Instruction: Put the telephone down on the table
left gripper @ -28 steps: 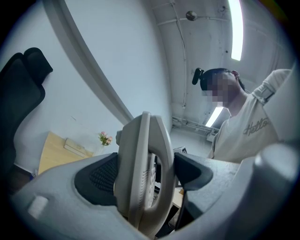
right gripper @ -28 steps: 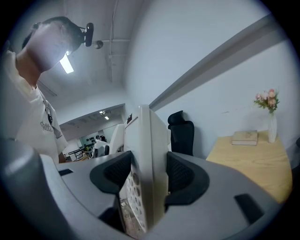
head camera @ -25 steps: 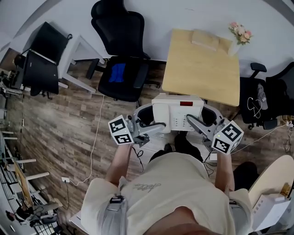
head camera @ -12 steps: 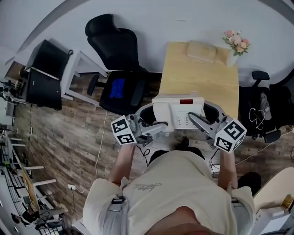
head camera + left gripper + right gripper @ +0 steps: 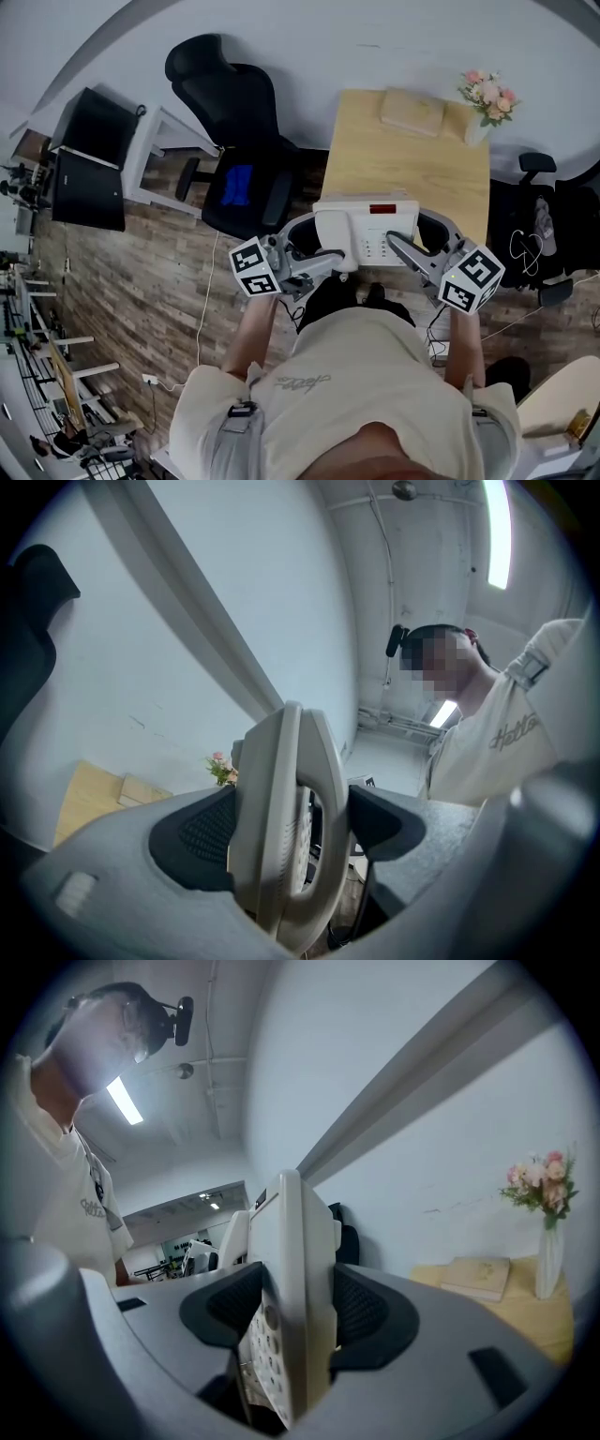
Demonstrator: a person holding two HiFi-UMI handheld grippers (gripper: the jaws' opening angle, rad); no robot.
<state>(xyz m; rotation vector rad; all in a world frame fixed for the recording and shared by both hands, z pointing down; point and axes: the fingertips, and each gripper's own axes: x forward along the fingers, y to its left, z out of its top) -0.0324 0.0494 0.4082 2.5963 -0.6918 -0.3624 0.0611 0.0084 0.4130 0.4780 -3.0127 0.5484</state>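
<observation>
Holding a white telephone (image 5: 364, 234) in the air by the near edge of a wooden table (image 5: 412, 164), the left gripper (image 5: 317, 251) and right gripper (image 5: 403, 246) each clamp one side. Lowering unevenly could twist it loose, likely dropping it.

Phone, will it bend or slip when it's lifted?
The phone is probably stiff: its shell looks like hard plastic. It seems fairly light, since the left tool and right tool hold it just by its sides. Its smooth sides might slip.
</observation>
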